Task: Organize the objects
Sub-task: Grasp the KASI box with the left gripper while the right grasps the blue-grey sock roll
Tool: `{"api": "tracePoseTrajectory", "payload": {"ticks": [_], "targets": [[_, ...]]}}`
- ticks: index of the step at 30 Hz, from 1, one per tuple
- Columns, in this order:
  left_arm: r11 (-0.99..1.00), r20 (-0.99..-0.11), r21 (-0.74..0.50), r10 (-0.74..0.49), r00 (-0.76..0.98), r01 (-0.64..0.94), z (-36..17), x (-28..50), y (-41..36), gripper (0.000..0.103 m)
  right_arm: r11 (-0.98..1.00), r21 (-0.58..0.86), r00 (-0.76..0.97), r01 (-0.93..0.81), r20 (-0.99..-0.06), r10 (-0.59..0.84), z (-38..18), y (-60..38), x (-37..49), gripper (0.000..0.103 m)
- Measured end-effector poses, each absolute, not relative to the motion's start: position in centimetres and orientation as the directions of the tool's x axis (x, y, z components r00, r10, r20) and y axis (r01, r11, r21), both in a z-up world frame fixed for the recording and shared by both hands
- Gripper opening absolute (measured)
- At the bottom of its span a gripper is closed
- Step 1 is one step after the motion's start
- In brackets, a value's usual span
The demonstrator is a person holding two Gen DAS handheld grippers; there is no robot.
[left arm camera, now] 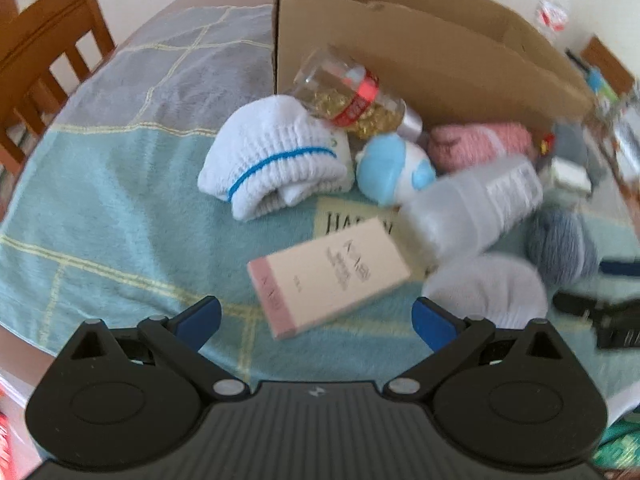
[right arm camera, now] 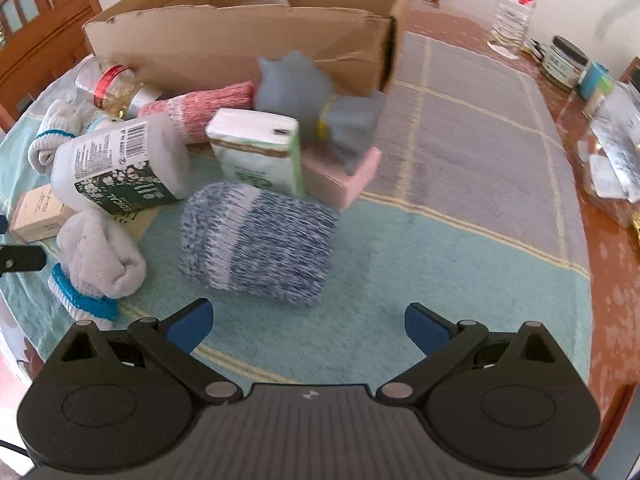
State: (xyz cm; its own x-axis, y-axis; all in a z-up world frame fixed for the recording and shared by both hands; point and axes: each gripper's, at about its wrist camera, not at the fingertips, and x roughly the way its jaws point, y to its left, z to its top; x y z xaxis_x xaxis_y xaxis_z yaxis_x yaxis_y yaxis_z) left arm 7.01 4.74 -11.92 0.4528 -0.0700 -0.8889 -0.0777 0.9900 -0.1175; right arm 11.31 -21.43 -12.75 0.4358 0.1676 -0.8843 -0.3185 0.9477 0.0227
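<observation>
- Left wrist view: the left gripper point(left arm camera: 316, 322) hangs spread wide with nothing in it, right over the pink-edged box point(left arm camera: 330, 276) lying flat on the towel point(left arm camera: 100, 220). That box is low and broad, so I reckon the fingers could just skate over it or shove it along the towel instead of pinching it.
- The white plastic bottle point(left arm camera: 472, 208) lies on its side just beside that box. Bump it and it probably rolls into the socks.
- Right wrist view: the right gripper point(right arm camera: 306, 322) is released and empty too, lined up on the blue speckled sock roll point(right arm camera: 258, 242). It's soft, so a shallow pinch may only grab the outer layer and unroll it.
- The cardboard box point(right arm camera: 224, 44) sits behind the whole pile, with the jar of gold capsules point(left arm camera: 352, 96) leaning on it. Reaching past could knock the jar over.
- Both views are blurry, so aim could be off.
</observation>
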Motion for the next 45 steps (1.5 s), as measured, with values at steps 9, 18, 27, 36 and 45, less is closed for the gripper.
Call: {"api": "tracePoseTrajectory", "payload": {"ticks": [9, 18, 27, 36, 45], "targets": [[0.983, -0.888, -0.102, -0.021, 0.46, -0.152, -12.5, 8.9, 4.4, 0.101, 0.94, 0.063, 0.421, -0.334, -0.882, 0.209, -12.7, -21.2, 12.1, 0.103], [0.994, -0.894, 0.013, 0.059, 0.445, -0.104, -12.9, 7.2, 5.2, 0.101, 0.936, 0.083, 0.411, -0.342, -0.882, 0.229, -12.6, -20.7, 12.5, 0.103], [0.993, -0.874, 0.04, 0.086, 0.477, -0.107, -13.4, 7.8, 5.2, 0.101, 0.935, 0.068, 0.424, -0.348, -0.878, 0.222, -12.8, -20.1, 12.5, 0.103], [0.995, -0.865, 0.057, 0.091, 0.494, -0.084, -13.2, 7.9, 4.5, 0.098, 0.944, 0.065, 0.442, -0.324, -0.872, 0.212, -12.9, -18.9, 13.7, 0.103], [0.998, -0.859, 0.034, 0.051, 0.509, -0.043, -12.9, 7.8, 4.5, 0.082, 0.95, 0.041, 0.441, -0.31, -0.879, 0.182, -12.4, -18.2, 13.7, 0.089]]}}
